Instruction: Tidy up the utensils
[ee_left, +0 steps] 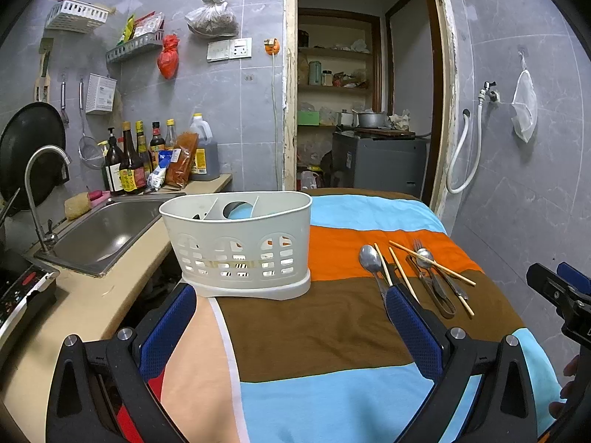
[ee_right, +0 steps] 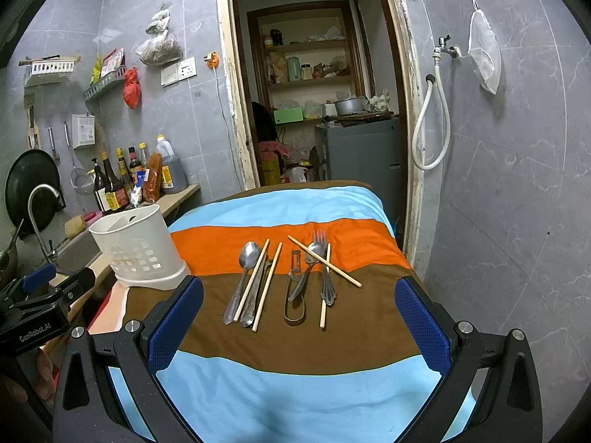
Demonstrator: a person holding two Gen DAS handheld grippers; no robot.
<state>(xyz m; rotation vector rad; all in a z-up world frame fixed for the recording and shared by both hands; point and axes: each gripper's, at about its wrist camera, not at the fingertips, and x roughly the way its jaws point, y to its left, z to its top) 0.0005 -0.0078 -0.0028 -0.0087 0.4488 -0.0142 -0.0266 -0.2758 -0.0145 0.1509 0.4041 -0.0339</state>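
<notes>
Item: striped cloth (ee_right: pixel 295 325), with loose utensils in a row at mid-frame of the right wrist view.

Utensils, left to right in that view:
- left spoon (ee_right: pixel 248 254), bowl toward the top of the frame
- chopstick (ee_right: pixel 251 280) lying over that spoon's handle
- second chopstick (ee_right: pixel 266 288) just beside it, with a dark utensil between the two that I could not identify
- peeler (ee_right: pixel 293 295)
- second spoon (ee_right: pixel 314 250)
- fork (ee_right: pixel 320 238), tines toward the top
- third chopstick (ee_right: pixel 324 266) crossing these diagonally
- fourth chopstick (ee_right: pixel 325 288) along the fork handle

Long axes: nearly all ran bottom to top of the frame, handles toward me. Only the diagonal chopstick lay across.

Caddy (ee_left: pixel 236 243): white, slotted, divided inside, standing upright at centre-left of the left wrist view on the cloth's edge beside the sink (ee_left: pixel 103 232).

My right gripper (ee_right: pixel 299 328): jaws spread wide, holding nothing, row straight ahead of it between the fingers' lines.

My left gripper (ee_left: pixel 295 328): likewise wide open and empty, caddy ahead, utensils off at right of its frame.

Judgement: the right gripper was nearer the row and the left nearer the caddy. A grasp would need the jaws set across a handle.
</notes>
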